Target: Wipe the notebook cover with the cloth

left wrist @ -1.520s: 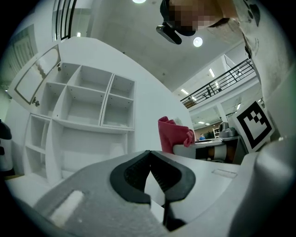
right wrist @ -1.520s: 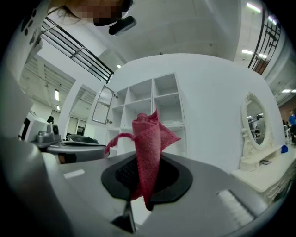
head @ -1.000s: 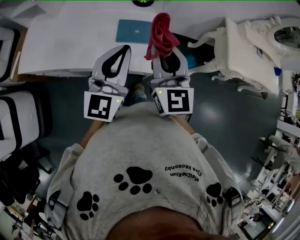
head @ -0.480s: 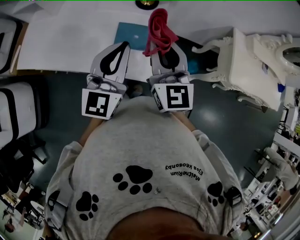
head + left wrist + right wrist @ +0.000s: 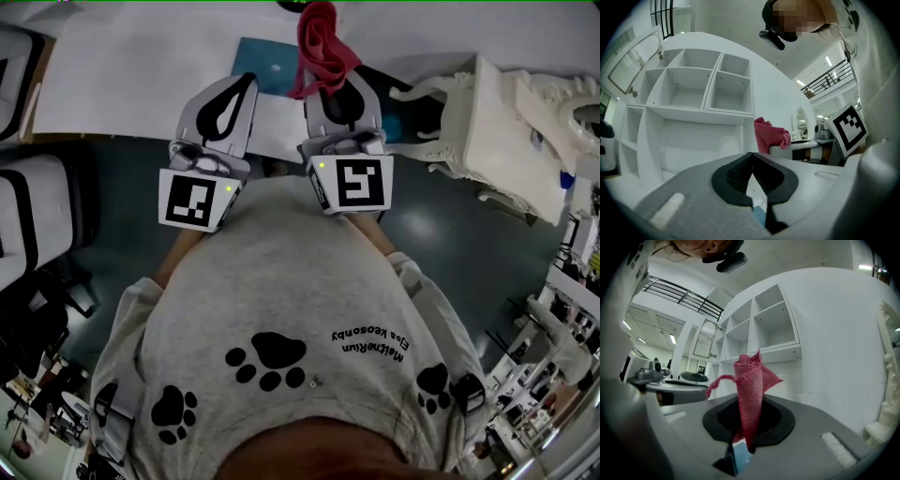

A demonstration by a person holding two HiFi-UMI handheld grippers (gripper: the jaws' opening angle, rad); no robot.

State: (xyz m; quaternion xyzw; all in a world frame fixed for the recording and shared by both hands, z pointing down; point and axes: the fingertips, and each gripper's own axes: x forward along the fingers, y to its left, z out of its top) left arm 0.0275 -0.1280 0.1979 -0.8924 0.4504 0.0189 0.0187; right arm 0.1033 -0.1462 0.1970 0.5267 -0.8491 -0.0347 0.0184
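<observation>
Red and loosely woven, the cloth [image 5: 750,385] stands up out of the right gripper [image 5: 749,417], whose jaws are clamped on its lower part so that the fabric bunches into a soft, crumpled cone with one thin strip trailing to the side. The left gripper [image 5: 751,158] is closed with its ribbed dark pads meeting at the tips and nothing between them. The teal notebook [image 5: 265,64] lies flat on the white table [image 5: 141,84], just ahead of both grippers, its cover smooth, matte and rectangular with a small pale mark near the middle. The cloth appears to be held above the cover's right edge, though contact cannot be judged from the head view. The step in hand looks like the approach: the cloth is gripped and carried to the notebook, and wiping has not visibly begun. The next move would call for lowering the cloth until it flattens on the cover, then sweeping across it, perhaps with the empty gripper steadying the light book. A white shelf unit [image 5: 708,89] of bare compartments stands behind.
</observation>
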